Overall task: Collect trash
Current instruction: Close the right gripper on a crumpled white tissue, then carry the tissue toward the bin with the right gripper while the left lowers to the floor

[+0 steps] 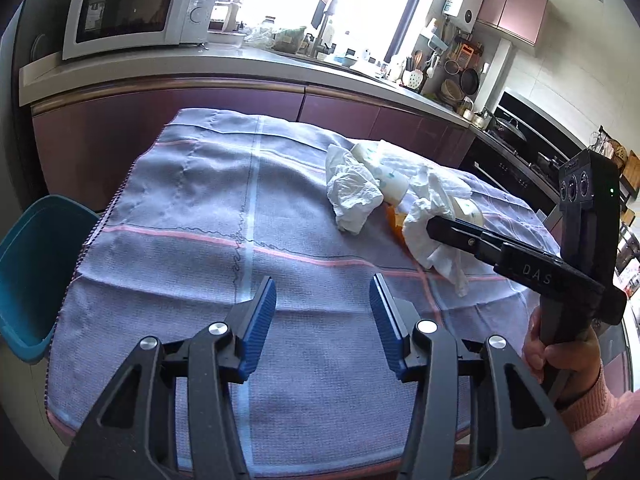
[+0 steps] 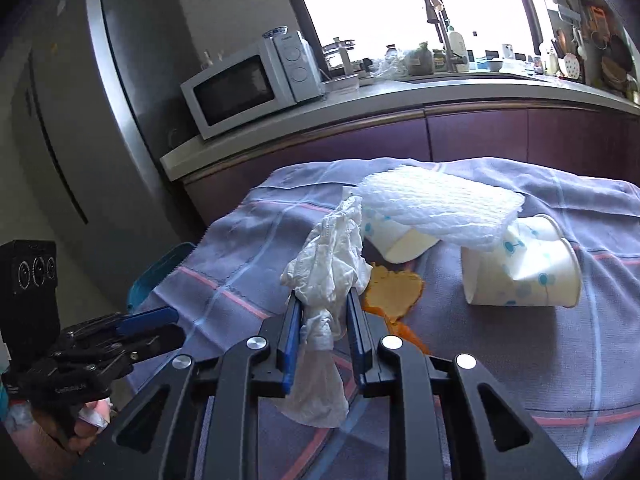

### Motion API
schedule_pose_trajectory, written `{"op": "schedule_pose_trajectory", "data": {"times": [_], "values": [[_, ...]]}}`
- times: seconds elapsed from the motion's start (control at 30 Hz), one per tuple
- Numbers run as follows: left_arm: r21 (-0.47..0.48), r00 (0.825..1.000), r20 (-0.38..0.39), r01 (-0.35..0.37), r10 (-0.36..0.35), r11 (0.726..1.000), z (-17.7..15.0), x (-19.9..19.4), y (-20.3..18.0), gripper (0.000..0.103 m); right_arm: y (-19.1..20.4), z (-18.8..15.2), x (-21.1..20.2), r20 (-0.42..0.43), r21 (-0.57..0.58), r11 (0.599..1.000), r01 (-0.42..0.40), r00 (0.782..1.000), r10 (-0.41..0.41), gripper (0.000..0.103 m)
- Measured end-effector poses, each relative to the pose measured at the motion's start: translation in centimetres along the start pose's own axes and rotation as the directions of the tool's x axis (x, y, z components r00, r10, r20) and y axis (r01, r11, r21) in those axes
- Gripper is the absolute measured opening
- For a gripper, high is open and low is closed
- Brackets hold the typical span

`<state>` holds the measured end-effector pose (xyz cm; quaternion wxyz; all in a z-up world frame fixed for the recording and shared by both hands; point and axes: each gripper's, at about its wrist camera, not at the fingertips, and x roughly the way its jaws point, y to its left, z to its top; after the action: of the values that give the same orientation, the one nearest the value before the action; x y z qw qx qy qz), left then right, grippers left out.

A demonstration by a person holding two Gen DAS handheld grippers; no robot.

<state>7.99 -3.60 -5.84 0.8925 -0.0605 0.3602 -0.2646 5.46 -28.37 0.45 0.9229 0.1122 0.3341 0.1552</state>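
1. Gripping a crumpled white tissue (image 2: 324,268), right tongs (image 2: 322,300) sit narrow, blue pads pressed on its twisted middle; the tail hangs below the fingers, the top bunches above them.
2. Left tongs (image 1: 322,300) stand partly apart with nothing between the blue pads, over bare striped cloth (image 1: 192,208) covering the worktop.
3. Orange peel (image 2: 394,290) lies on the cloth just right of the held tissue.
4. Two spotted paper cups lie tipped over: right cup (image 2: 524,276) on its side, mouth to the right; left cup (image 2: 396,242) partly under a white foam sheet (image 2: 444,208) draped over both.
5. Second crumpled tissue (image 1: 354,196) lies on the cloth, left of the cups.
6. Teal bin (image 1: 32,276) sits beside the worktop's left edge.
7. Microwave (image 1: 140,12) on the far counter.
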Motion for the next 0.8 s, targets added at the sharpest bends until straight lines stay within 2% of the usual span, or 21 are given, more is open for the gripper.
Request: {"op": "schedule_pose_trajectory", "data": {"times": [0.13, 0.23, 0.33, 0.4, 0.5, 0.6, 0.7, 0.8], "values": [[0.007, 0.999, -0.006, 0.044, -0.044, 0.999, 0.1, 0.0, -0.9, 0.043, 1.0, -0.3, 0.5, -0.013, 0.005, 0.994, -0.112, 0.994, 0.112, 0.02], [0.001, 0.997, -0.009, 0.077, -0.077, 0.997, -0.3, -0.2, -0.7, 0.036, 2.3, -0.5, 1.1, -0.033, -0.003, 0.983, -0.184, 0.982, 0.184, 0.02], [-0.019, 0.996, 0.0, 0.095, -0.095, 0.995, -0.8, -1.2, 0.1, 0.029, 4.1, -0.5, 1.4, -0.052, -0.04, 0.968, -0.246, 0.968, 0.244, 0.02], [-0.033, 0.997, 0.018, 0.08, -0.08, 0.996, -1.3, -2.3, 1.0, 0.027, 5.3, -0.3, 1.5, -0.061, -0.076, 0.962, -0.263, 0.964, 0.259, 0.02], [-0.059, 0.998, 0.052, 0.025, -0.022, 0.998, -2.7, -4.9, 3.1, 0.027, 6.7, 0.1, 1.8, -0.064, -0.096, 0.958, -0.271, 0.962, 0.266, 0.02], [-0.103, 0.994, 0.079, -0.069, 0.077, 0.992, -4.8, -8.0, 6.5, 0.027, 8.5, 0.3, 2.5, -0.078, -0.108, 0.953, -0.283, 0.958, 0.276, 0.02], [-0.169, 0.979, 0.094, -0.163, 0.181, 0.972, -7.8, -11.4, 11.1, 0.027, 11.2, -0.2, 3.9, -0.128, -0.139, 0.942, -0.305, 0.949, 0.288, 0.02], [-0.237, 0.955, 0.062, -0.27, 0.291, 0.933, -12.2, -14.1, 16.5, 0.027, 14.9, -1.3, 5.0, -0.169, -0.186, 0.913, -0.364, 0.927, 0.335, 0.02]]}}
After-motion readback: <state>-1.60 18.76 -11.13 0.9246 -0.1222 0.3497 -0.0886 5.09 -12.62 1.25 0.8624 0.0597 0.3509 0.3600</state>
